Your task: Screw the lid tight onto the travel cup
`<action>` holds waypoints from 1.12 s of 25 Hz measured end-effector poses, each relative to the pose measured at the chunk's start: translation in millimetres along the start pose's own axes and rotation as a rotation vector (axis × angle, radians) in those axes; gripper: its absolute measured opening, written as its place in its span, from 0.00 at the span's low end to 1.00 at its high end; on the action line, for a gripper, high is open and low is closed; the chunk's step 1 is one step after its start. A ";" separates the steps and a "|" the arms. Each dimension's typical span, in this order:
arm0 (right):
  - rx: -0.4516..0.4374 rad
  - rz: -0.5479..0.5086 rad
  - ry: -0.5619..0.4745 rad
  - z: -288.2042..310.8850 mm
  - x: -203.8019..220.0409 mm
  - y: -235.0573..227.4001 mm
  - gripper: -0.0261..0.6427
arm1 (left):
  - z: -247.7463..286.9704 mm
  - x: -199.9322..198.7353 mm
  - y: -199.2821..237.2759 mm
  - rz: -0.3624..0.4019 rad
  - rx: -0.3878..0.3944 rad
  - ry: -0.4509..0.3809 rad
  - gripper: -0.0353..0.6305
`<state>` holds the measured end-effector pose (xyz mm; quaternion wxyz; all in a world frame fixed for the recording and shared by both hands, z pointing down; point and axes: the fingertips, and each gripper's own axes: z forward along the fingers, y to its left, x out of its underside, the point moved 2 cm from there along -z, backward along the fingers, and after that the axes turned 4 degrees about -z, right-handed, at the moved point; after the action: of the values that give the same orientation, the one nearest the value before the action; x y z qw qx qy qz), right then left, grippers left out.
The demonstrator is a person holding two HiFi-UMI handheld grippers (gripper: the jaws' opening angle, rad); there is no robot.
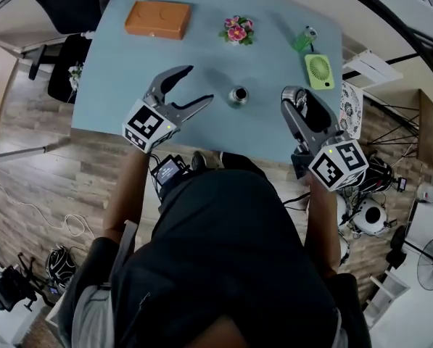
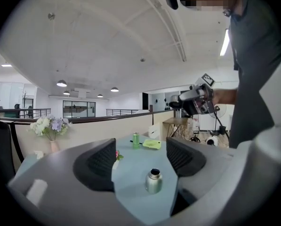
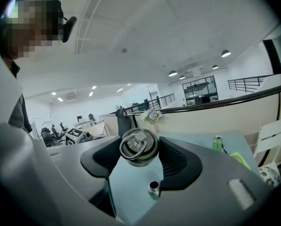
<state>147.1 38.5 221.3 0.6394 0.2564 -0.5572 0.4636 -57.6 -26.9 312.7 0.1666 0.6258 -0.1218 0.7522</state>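
The steel travel cup stands upright and open-mouthed near the middle of the pale blue table. It also shows beyond the jaws in the left gripper view and the right gripper view. My left gripper hovers just left of the cup, jaws spread apart with nothing between them. My right gripper is to the right of the cup and raised, shut on the round metal lid with its ring handle facing the camera. The lid is clear of the cup.
An orange-brown box lies at the table's far left. A small pot of pink flowers stands behind the cup. A green can and a light green fan sit at the far right. The near edge runs just below the grippers.
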 end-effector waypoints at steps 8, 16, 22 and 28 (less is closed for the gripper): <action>-0.091 0.000 0.104 43.4 31.6 -14.5 0.42 | 44.1 38.6 -18.3 -0.019 0.091 0.072 0.65; -0.169 -0.045 0.247 92.5 78.5 -19.6 0.42 | 95.1 91.7 -38.2 -0.039 0.188 0.123 0.74; -0.209 -0.098 0.345 108.0 116.9 -25.2 0.42 | 131.7 132.1 -54.1 -0.024 0.224 0.199 0.75; -0.249 -0.176 0.446 125.1 156.0 -25.2 0.42 | 155.7 167.0 -57.3 -0.032 0.221 0.271 0.75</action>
<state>101.9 -30.4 405.3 0.8107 0.1147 -0.4310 0.3791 78.8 -19.0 504.4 0.1234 0.5351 -0.0049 0.8357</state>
